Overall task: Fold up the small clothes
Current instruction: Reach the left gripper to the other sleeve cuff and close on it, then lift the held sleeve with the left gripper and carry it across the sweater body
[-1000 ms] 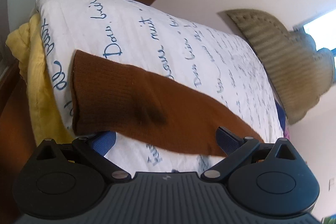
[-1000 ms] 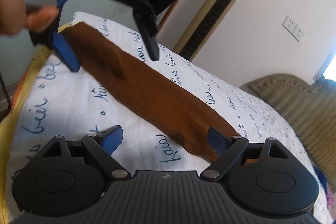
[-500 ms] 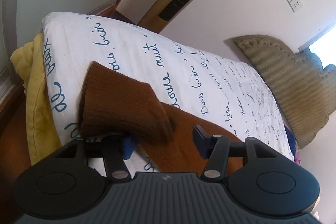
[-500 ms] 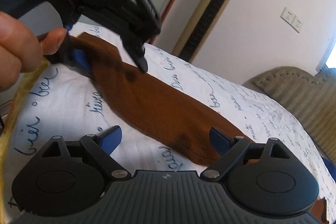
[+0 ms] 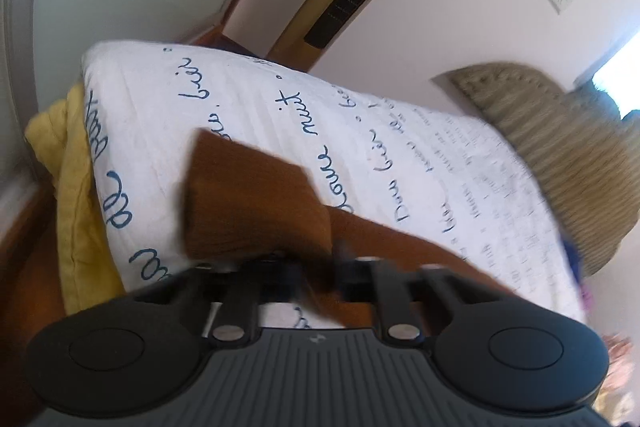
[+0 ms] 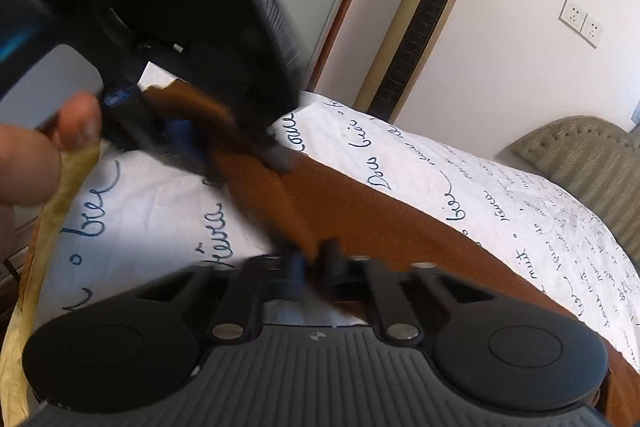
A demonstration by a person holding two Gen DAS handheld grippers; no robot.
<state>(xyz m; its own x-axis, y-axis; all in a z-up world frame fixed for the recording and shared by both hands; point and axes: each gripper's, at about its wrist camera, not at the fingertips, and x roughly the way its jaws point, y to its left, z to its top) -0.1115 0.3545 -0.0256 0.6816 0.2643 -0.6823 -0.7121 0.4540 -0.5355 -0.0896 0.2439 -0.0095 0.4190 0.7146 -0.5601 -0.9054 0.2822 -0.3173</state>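
Observation:
A long brown knit sock [image 5: 256, 203] lies on a white cloth with blue script [image 5: 248, 107]. My left gripper [image 5: 316, 267] is shut on the sock's near edge, which bunches up into a raised fold. In the right wrist view the sock [image 6: 360, 211] runs across the cloth [image 6: 480, 195]. My right gripper [image 6: 314, 263] is shut on a pinched ridge of the sock. The left gripper [image 6: 236, 147] shows there at the upper left, clamped on the sock's far end, with a hand [image 6: 36, 155] behind it.
A yellow cloth [image 5: 76, 211] hangs under the white one at the left edge. A gold tower fan [image 6: 424, 23] stands by the wall. A ribbed beige headboard [image 5: 560, 155] lies behind the cloth, also in the right wrist view [image 6: 588, 155].
Both grippers went from open to shut on the sock. The left one lifted its end into a fold; the right one pinched the sock's edge. Both views are now blurred by motion.

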